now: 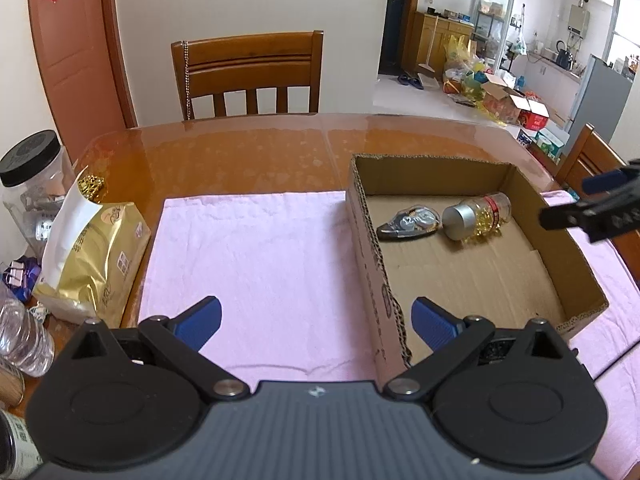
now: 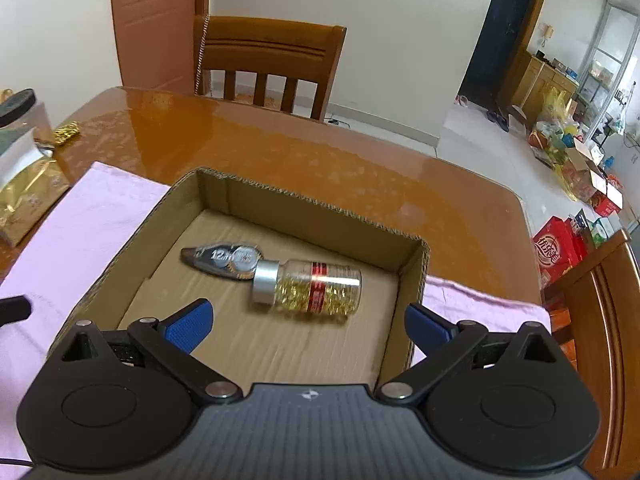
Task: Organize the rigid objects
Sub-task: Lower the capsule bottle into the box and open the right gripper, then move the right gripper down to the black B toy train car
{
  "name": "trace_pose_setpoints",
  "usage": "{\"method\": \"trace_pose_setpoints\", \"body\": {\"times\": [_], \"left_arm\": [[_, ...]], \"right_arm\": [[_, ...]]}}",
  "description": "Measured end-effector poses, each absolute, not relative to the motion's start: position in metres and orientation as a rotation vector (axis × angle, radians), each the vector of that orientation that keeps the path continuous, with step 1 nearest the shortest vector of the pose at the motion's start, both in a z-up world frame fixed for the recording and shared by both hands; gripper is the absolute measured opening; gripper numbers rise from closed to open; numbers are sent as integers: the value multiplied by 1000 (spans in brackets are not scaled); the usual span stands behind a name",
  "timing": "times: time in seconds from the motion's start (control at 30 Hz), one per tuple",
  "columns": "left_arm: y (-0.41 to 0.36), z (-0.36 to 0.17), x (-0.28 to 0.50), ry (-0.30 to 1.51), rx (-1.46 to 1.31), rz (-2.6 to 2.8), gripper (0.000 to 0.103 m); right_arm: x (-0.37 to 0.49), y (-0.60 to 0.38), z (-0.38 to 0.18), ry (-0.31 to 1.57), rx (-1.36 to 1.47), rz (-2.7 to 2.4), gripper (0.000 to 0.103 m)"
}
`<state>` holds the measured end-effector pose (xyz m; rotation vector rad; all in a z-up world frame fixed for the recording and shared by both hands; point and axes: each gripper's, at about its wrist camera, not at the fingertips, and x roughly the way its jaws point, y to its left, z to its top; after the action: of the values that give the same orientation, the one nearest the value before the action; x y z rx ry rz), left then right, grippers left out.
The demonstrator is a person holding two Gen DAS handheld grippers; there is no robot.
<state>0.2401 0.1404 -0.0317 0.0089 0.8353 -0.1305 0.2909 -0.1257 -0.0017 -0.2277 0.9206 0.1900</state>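
A clear glass bottle with a silver cap (image 2: 307,287) is seen lying on its side inside the brown cardboard box (image 2: 312,208), its length set crosswise just ahead of the right claw (image 2: 306,326), which is held wide open and empty. A grey tape roller (image 2: 220,261) is touched by the cap. The left claw (image 1: 316,320), also open and empty, is held farther off over the pink cloth (image 1: 248,264) on the desk (image 1: 240,152).

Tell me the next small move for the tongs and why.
Probably draw the right tongs back out of the cardboard box. They are open and empty, and the capsule bottle and correction tape already lie inside it. The left tongs, also open, hang over a bare pink towel.
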Motion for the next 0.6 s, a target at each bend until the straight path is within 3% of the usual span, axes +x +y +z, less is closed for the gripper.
{"method": "trace_pose_setpoints", "body": {"times": [0.37, 0.6], "left_arm": [[107, -26, 187, 877, -5, -65, 101], [75, -32, 145, 899, -11, 0, 101]], "right_arm": [[207, -167, -11, 903, -165, 190, 103], [161, -188, -57, 993, -189, 222, 103]]}}
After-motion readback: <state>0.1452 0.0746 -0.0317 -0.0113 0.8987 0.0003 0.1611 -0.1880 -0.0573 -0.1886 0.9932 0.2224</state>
